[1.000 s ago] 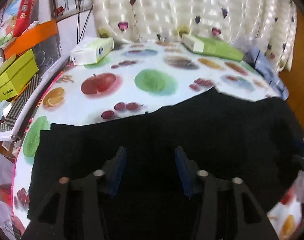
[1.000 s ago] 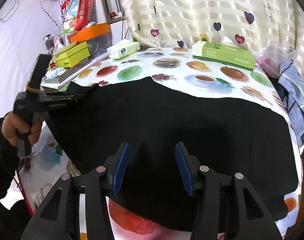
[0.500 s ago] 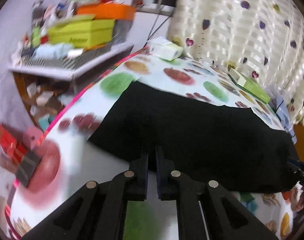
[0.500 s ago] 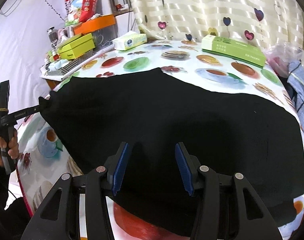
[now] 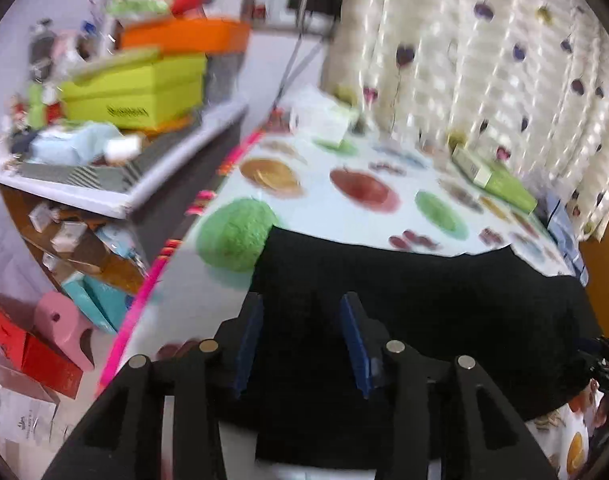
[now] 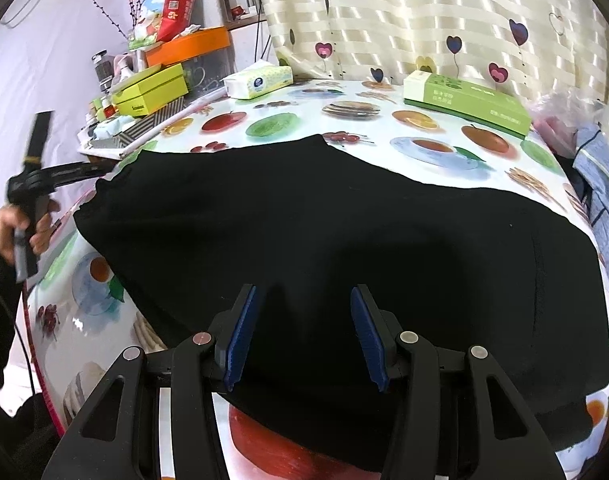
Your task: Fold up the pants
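Observation:
The black pants [image 6: 344, 232] lie spread flat across the round table with the fruit-print cloth [image 6: 424, 148]. They also show in the left wrist view [image 5: 424, 300]. My right gripper [image 6: 304, 328] is open and empty, hovering over the near edge of the pants. My left gripper [image 5: 300, 328] is open and empty over the left end of the pants; in the right wrist view it [image 6: 96, 170] shows held by a hand at the far left, by the pants' corner.
A tissue box [image 6: 260, 80] and a long green box [image 6: 468, 102] sit at the back of the table. A cluttered shelf with yellow and orange boxes [image 6: 152, 88] stands left. Blue cloth [image 6: 600, 184] hangs at the right. A curtain is behind.
My left gripper was shut at the pants' left corner half a second ago; it has opened and moved over the fabric. The right gripper has barely moved.

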`<state>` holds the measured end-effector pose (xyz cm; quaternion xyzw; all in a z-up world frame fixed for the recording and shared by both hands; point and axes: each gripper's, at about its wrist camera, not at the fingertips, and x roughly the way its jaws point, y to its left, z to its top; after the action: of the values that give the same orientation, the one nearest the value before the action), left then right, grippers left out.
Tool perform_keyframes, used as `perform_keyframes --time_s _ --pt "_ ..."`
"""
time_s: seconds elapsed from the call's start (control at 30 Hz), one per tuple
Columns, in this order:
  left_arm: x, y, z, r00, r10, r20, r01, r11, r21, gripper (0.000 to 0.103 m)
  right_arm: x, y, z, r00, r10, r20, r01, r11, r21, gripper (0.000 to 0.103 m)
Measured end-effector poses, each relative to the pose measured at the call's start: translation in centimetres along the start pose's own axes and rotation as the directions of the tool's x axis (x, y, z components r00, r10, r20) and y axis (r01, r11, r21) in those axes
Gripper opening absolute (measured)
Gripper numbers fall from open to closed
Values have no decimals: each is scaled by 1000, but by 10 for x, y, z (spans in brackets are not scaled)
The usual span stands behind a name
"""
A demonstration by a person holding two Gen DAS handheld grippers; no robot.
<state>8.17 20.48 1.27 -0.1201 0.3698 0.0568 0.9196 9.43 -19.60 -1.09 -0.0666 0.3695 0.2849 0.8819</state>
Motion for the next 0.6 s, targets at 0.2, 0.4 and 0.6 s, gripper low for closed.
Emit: perform_keyframes --time_s 0.2,0.4,0.6 --pt "31 -8 7 998 23 -63 -20 999 47 43 -1 -4 -2 1000 -13 -8 13 1000 4 49" --pt "33 -32 2 994 99 -47 -88 975 203 29 -1 -7 0 1000 -13 -5 13 1000 15 49" --pt "29 -44 2 988 155 -9 -146 948 282 3 -8 -9 -1 1000 -28 11 28 999 24 49"
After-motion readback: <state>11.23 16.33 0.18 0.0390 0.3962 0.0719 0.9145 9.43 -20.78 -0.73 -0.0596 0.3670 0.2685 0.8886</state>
